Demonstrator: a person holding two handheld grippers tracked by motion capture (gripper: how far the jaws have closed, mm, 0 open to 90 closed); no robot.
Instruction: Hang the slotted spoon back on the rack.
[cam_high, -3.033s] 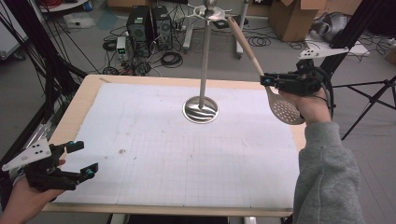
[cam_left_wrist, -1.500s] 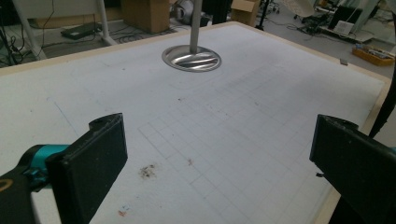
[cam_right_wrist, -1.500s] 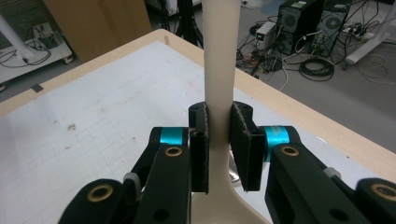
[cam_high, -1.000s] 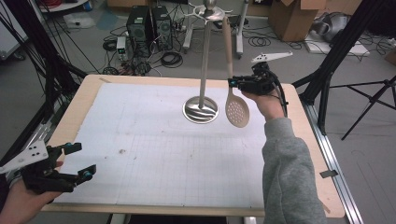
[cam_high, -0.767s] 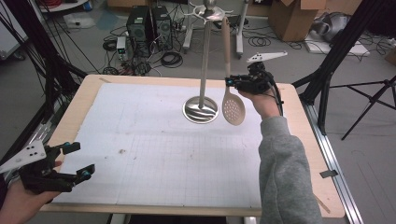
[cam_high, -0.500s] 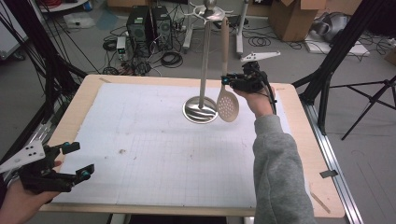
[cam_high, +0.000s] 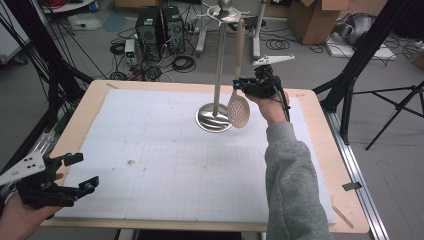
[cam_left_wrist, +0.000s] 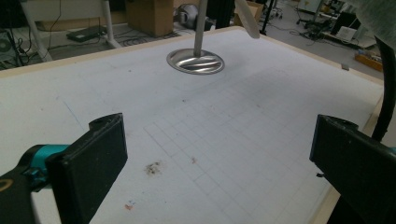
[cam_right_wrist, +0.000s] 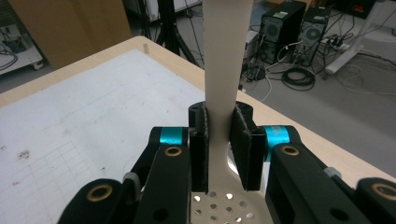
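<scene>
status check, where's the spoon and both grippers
Right gripper shut on slotted spoon, handle up by the stand top. Left gripper open, idle at near table corner. Nothing blocking.

1. One slotted spoon (cam_high: 238, 106) is hanging upright beside the stand pole.
2. One metal utensil stand (cam_high: 215, 118) is standing on the table (cam_high: 320, 150), its round base on the white mat (cam_high: 165, 165); that is one table and one mat.
3. Two grippers are showing: one right gripper (cam_high: 243, 85) and one left gripper (cam_high: 82, 172).
4. Two computer towers (cam_high: 161, 22) are sitting on the floor behind the table.
5. Two cardboard boxes (cam_high: 312, 15) are lying farther back.
</scene>
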